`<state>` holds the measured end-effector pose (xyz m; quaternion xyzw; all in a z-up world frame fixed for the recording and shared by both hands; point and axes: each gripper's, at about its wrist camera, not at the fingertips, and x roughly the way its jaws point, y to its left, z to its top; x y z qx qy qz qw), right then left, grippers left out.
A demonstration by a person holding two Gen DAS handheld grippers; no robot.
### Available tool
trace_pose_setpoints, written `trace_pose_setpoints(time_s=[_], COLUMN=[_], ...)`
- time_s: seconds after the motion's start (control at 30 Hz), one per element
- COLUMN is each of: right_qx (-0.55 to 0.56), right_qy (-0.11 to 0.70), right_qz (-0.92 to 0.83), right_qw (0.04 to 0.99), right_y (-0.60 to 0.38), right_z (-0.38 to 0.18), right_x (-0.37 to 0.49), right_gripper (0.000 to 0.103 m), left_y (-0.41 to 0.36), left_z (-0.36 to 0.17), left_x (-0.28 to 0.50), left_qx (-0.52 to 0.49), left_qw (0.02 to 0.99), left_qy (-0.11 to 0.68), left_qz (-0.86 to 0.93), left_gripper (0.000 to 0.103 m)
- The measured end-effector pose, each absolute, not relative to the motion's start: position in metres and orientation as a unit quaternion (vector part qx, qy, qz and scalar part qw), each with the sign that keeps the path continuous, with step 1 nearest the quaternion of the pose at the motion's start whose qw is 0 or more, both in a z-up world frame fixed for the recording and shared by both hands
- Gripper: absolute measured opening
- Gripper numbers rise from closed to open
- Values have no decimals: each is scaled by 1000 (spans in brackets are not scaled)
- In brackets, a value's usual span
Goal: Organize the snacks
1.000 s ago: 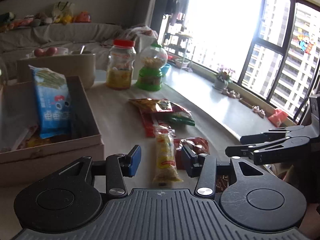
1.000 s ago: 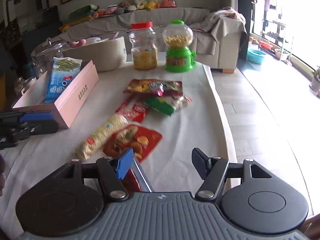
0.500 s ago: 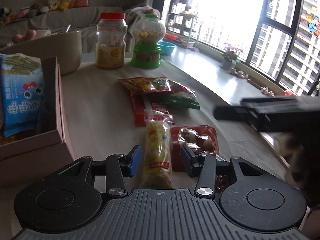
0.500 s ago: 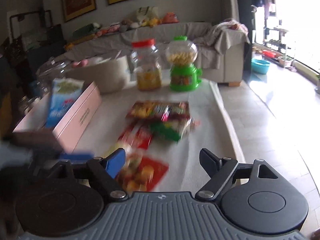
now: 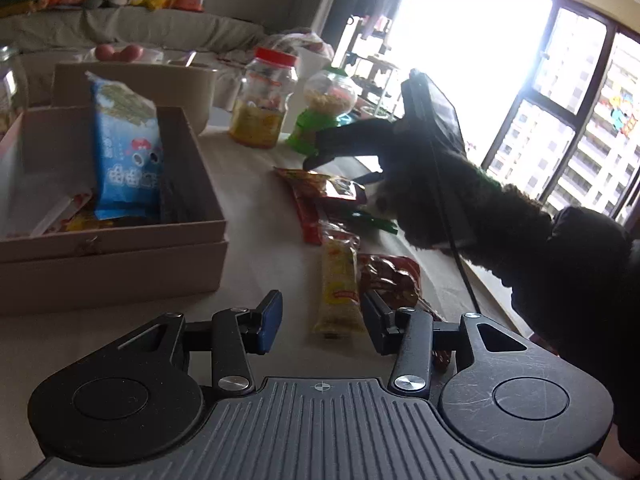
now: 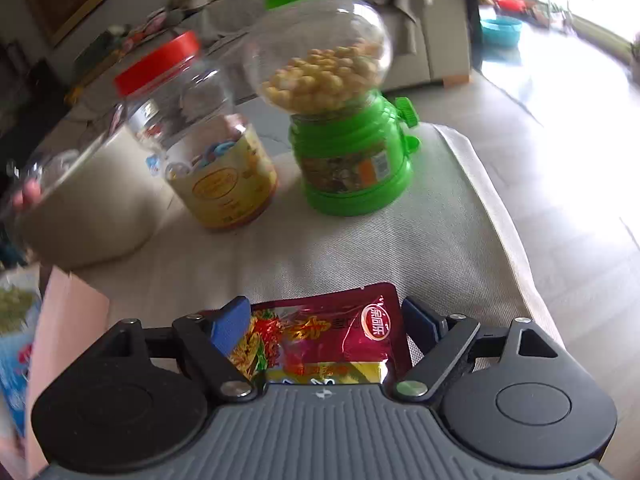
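Observation:
My left gripper (image 5: 320, 318) is open and empty, low over the table just before a long yellow snack packet (image 5: 339, 284) and a red packet (image 5: 394, 276). The pink box (image 5: 120, 248) at left holds a blue packet (image 5: 126, 156). My right gripper (image 6: 326, 326) is open, its fingers either side of the far red packet (image 6: 344, 332) lying on the cloth. In the left wrist view the right gripper (image 5: 320, 152) reaches down over that far packet (image 5: 320, 184), held by a dark fuzzy sleeve.
A red-lidded jar (image 6: 200, 140) and a green candy dispenser (image 6: 344, 120) stand just beyond the right gripper. A cream bowl (image 6: 80, 216) sits left of them. A green packet (image 5: 374, 222) lies under the sleeve. The table's right edge (image 6: 508, 240) is near.
My right gripper has moved forward across the table to the far red packet, which now lies between its fingers. My left gripper has drawn back slightly and stays open.

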<state>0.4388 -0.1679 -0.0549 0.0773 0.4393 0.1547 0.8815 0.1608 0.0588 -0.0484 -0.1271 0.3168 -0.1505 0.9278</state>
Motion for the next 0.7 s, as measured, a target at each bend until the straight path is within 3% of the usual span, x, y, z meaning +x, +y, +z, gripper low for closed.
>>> trace_pose_setpoints(time_s=[0.17,0.33,0.47,0.7], right_qx=[12,-50,-32,-30], right_qy=[440,433,446,419], right_qz=[266,305,337,368], right_qw=[858,847,828,830], right_y=[-147,-137,-149,-166], right_z=[-51,-48,-40,-21], right_x=[394,336,310,268], right_gripper=[68,64,40,37], left_y=[74,79,77,71], left_z=[-59,-67,-68,-69], left_x=[162,163,167,181], left_qx=[-157,-180,-182,-171], left_qw=[922,915,912,913], left_qy=[320,327,330,328], left_qz=[-148,-154,-164,-172], left_gripper=[49,49,49,49])
